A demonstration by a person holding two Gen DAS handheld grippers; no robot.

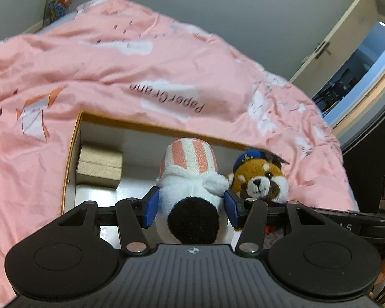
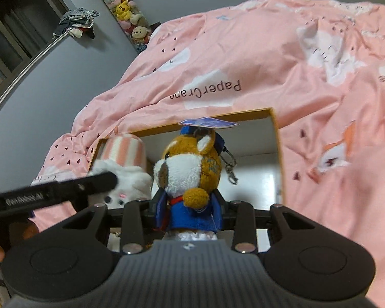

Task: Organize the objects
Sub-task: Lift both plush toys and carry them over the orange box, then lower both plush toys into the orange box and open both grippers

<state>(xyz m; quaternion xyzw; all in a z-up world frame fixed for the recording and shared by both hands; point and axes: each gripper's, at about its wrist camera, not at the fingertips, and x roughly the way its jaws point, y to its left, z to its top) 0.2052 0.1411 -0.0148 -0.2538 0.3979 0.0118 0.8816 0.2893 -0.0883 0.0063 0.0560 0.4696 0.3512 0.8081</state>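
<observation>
An open box (image 1: pixel 74 138) sits on the bed's quilt (image 1: pixel 115 64); a small carton (image 1: pixel 100 165) lies in its far-left corner, two plush toys (image 1: pixel 190 177) (image 2: pixel 190 164) side by side above it.

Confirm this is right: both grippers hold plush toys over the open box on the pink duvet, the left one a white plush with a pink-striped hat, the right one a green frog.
One detail is wrong. The right gripper holds a brown plush in a blue outfit and cap, not a green frog; the right wrist view shows it. The rest stands: the left gripper holds the white plush over the box on the pink duvet.

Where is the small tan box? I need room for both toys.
In the left wrist view, the small tan box sits inside the open cardboard box, against its left wall.
</observation>
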